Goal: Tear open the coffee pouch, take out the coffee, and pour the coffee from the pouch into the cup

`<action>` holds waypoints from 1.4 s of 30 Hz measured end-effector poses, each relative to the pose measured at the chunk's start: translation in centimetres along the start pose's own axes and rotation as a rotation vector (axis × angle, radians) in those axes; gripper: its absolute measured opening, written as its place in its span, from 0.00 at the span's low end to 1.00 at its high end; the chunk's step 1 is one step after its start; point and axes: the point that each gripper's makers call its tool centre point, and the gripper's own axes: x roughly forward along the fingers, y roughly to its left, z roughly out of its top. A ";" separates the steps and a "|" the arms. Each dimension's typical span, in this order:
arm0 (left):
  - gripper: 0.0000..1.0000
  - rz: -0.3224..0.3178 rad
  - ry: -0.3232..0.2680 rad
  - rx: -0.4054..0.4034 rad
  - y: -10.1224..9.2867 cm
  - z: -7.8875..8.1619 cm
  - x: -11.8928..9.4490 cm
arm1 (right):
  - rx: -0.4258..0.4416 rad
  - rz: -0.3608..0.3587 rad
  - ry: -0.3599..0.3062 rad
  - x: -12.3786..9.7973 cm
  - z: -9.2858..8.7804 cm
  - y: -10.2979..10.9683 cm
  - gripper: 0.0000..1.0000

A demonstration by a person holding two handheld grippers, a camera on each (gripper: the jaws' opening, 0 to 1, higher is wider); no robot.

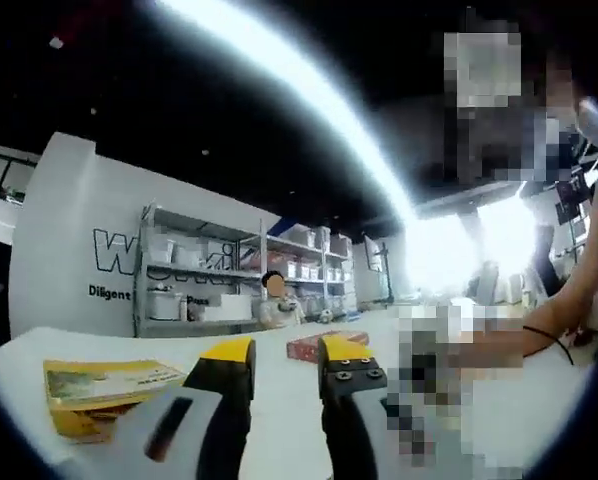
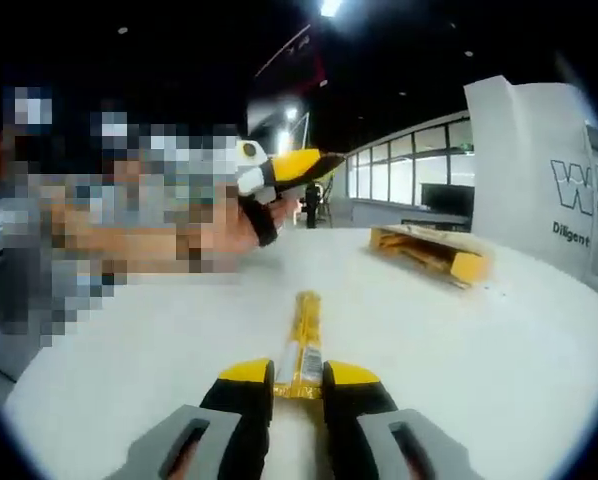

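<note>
In the right gripper view, the right gripper [image 2: 299, 378] sits low over the white tabletop [image 2: 479, 340], its yellow-tipped fingers [image 2: 247, 373] clenched on the near end of a slim yellow coffee pouch [image 2: 307, 335]. The pouch runs straight ahead from the fingers — a narrow stick lying along the tabletop. Farther off and to the right lies a flat yellow box [image 2: 431, 252], well apart from the pouch. Beyond, toward the upper left, the left gripper [image 2: 297, 166] is held above the tabletop in a person's hand [image 2: 247, 222]; from this angle one cannot tell how its fingers stand.

In the left gripper view, the left gripper [image 1: 284, 352] rises from the bottom with a clear gap between its yellow tips — released, grasping nothing. Just left of it on the tabletop [image 1: 279, 420] lies the yellow box [image 1: 97, 392]. Past the fingertips rests a reddish packet [image 1: 319, 344]. At the right a forearm [image 1: 539, 335] with a dark wristband reaches in. In the distance stand metal shelves [image 1: 219, 270] against a grey wall, with a seated person [image 1: 276, 302] in front.
</note>
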 end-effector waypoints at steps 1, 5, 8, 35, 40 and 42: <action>0.26 0.000 0.006 -0.004 0.1 -0.3 0.1 | -0.006 -0.001 -0.017 -0.1 0.3 -0.2 0.26; 0.25 0.024 0.070 0.077 0.8 -1.5 -0.2 | 0.001 -0.034 -0.043 -0.3 0.7 -1.3 0.30; 0.25 0.037 0.067 0.030 1.5 -1.8 -0.5 | -0.008 -0.066 -0.043 -0.1 0.8 -2.0 0.30; 0.24 -0.017 0.046 -0.030 -0.2 -2.0 0.0 | -0.039 0.107 -0.149 3.2 3.9 -3.2 0.33; 0.24 -0.007 0.046 -0.035 0.5 -2.0 0.2 | -0.020 0.126 -0.115 3.7 3.7 -2.7 0.36; 0.23 -0.004 0.040 -0.038 0.6 -1.9 0.1 | -0.046 0.121 -0.055 4.1 2.9 -2.2 0.36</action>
